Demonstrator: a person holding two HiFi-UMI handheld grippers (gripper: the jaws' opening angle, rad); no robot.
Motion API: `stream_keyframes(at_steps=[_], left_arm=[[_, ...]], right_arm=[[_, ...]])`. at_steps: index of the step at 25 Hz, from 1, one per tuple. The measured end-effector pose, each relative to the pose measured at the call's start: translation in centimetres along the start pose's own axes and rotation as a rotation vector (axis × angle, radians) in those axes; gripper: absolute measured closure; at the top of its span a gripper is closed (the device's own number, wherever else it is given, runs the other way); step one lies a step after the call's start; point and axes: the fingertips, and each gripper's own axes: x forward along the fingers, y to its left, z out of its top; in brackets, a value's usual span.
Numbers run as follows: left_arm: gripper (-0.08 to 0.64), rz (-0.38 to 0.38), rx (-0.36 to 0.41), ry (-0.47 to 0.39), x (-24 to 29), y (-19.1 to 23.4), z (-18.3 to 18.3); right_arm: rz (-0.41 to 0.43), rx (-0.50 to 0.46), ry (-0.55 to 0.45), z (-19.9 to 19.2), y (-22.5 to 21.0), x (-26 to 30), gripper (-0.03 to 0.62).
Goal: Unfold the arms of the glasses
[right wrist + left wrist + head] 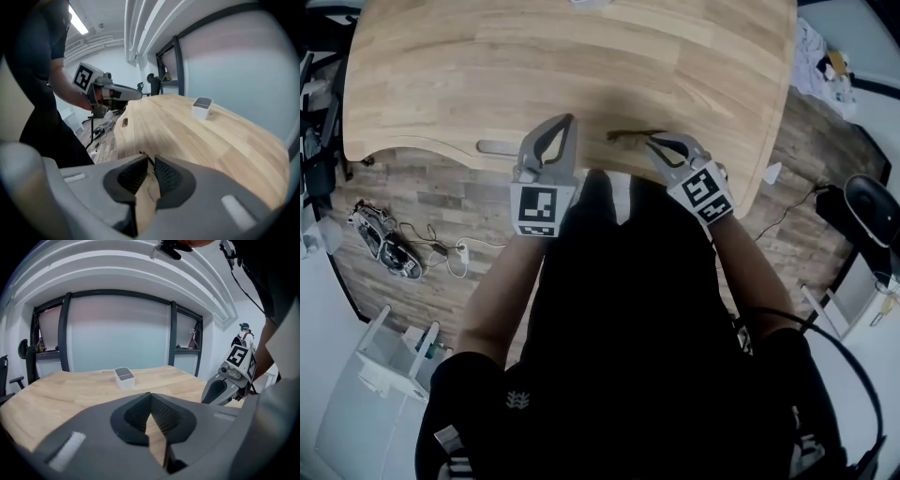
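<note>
A pair of thin, dark-framed glasses (630, 136) is seen lying on the light wooden table (581, 56), close to its near edge and right of the middle. The right gripper (652, 139) is held tilted down over the glasses, its tips at their right end. In the right gripper view its jaws are seen narrowly apart, with a thin dark arm crossing at the tips and the outline of a lens showing through the gap. Whether the pads touch the frame cannot be made out. The left gripper (570, 120) is held just left of the glasses, apart from them, above the table's near edge. In the left gripper view its jaws are seen brought together at the tips, with nothing between them but bare wood behind. A small white container (124, 377) is seen standing alone towards the far side of the table, well apart from the glasses. Below the table's edge, wood-plank flooring (441, 197) is shown.
</note>
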Motion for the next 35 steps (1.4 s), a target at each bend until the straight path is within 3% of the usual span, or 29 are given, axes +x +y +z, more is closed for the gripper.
stream_keyframes(at_steps=[2, 10, 17, 23, 27, 32, 35], left_arm=[[0.555, 0.018, 0.001, 0.015, 0.4, -0.1, -0.8], [0.554, 0.060, -0.007, 0.070, 1.6, -0.6, -3.5], [0.555, 0.067, -0.025, 0.092, 0.7, -0.6, -4.6], [0.554, 0.052, -0.038, 0.100, 0.3, -0.7, -5.2], [0.548, -0.041, -0.058, 0.096, 1.0, -2.2, -5.4], [0.375, -0.233, -0.068, 0.111, 2.0, -6.0, -6.3], [0.343, -0.308, -0.071, 0.133, 2.7, -7.8, -7.0]], right_arm=[[0.043, -0.053, 0.046, -1.0, 0.0, 1.2, 0.545], [0.064, -0.238, 0.129, -2.7, -0.8, 4.3, 0.545], [0.092, -0.277, 0.196, -3.6, -0.2, 5.6, 0.565], [0.084, -0.297, 0.154, -2.4, 0.2, 4.7, 0.569], [0.092, -0.262, 0.075, -1.9, 0.0, 4.0, 0.569], [0.096, -0.199, -0.041, -1.2, -0.6, 3.1, 0.569], [0.088, -0.196, -0.071, -1.2, -0.8, 2.5, 0.569]])
